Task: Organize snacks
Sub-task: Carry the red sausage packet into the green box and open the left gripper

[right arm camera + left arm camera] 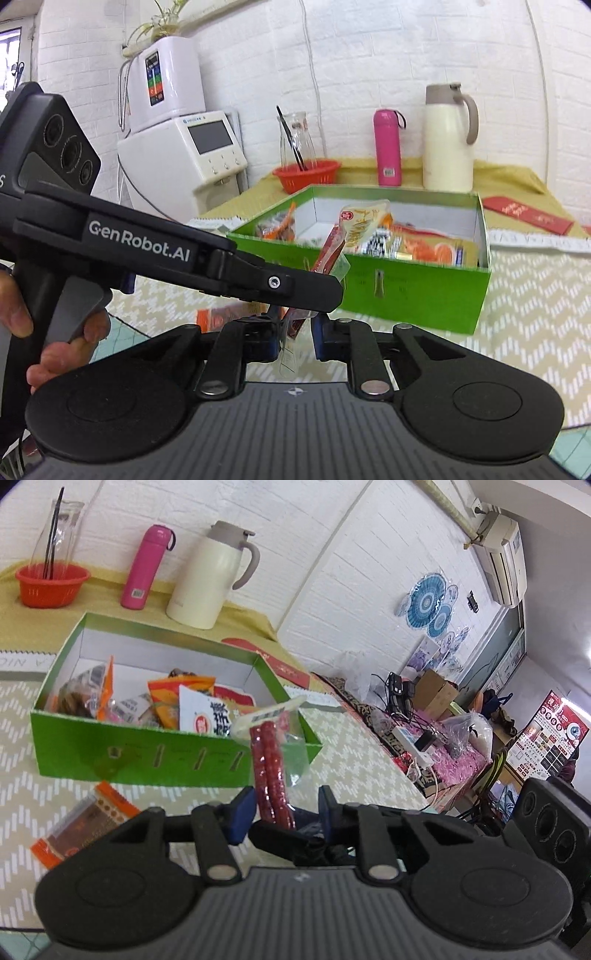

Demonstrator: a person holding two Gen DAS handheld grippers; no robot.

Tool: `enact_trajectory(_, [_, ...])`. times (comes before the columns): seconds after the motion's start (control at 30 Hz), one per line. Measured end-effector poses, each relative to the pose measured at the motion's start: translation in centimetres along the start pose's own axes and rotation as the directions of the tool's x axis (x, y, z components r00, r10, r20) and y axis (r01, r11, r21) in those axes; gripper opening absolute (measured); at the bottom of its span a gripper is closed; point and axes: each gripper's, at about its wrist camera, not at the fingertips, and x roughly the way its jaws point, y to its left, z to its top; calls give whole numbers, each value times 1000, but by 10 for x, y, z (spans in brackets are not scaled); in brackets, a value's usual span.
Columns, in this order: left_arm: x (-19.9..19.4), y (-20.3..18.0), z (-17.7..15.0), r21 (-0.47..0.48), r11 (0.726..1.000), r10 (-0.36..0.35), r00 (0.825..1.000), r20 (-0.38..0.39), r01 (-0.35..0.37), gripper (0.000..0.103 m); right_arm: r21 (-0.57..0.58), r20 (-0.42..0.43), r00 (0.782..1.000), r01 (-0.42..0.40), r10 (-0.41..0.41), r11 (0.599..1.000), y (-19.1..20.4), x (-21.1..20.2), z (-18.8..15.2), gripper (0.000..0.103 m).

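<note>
left gripper (282,808): fingers narrow, pads closed on the lower end of a clear packet of red sausage sticks (271,771), which stands upright between them, its white header tilted toward the box. green box (140,753): open-topped, just ahead of the fingers and to their left, part-filled with snack packets (184,705). an orange packet (79,819) lies flat on the patterned mat (351,746), to the left of the left finger. right gripper (293,332): fingers narrow; a second clear packet (291,350) hangs between the pads, but the left gripper's body crosses in front, so contact with the pads cannot be told. beyond the box stand a pink flask (147,566), a cream jug (210,576) and a red basket (51,585).
</note>
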Motion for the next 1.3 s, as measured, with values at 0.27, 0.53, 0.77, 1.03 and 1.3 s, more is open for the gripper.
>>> enact_trajectory(0.27, [-5, 1, 44, 44, 998, 34, 995, 99, -39, 20, -71, 79, 997, 5, 1, 997, -1, 18, 42, 31])
enact_trajectory(0.53, [13, 43, 71, -24, 997, 70, 991, 115, -68, 20, -60, 91, 995, -35, 40, 998, -6, 60, 56, 31])
enact_trajectory(0.77, [28, 74, 73, -54, 995, 93, 990, 101, -88, 21, -70, 63, 997, -37, 41, 997, -6, 89, 52, 31])
enact_trajectory(1.03, [21, 75, 65, -7, 966, 255, 941, 220, -260, 88, -172, 99, 994, 54, -37, 984, 1, 97, 37, 103])
enact_trajectory(1.3, [8, 74, 62, -20, 945, 322, 921, 218, -326, 88, -170, 89, 995, 54, -40, 984, 6, 87, 32, 103])
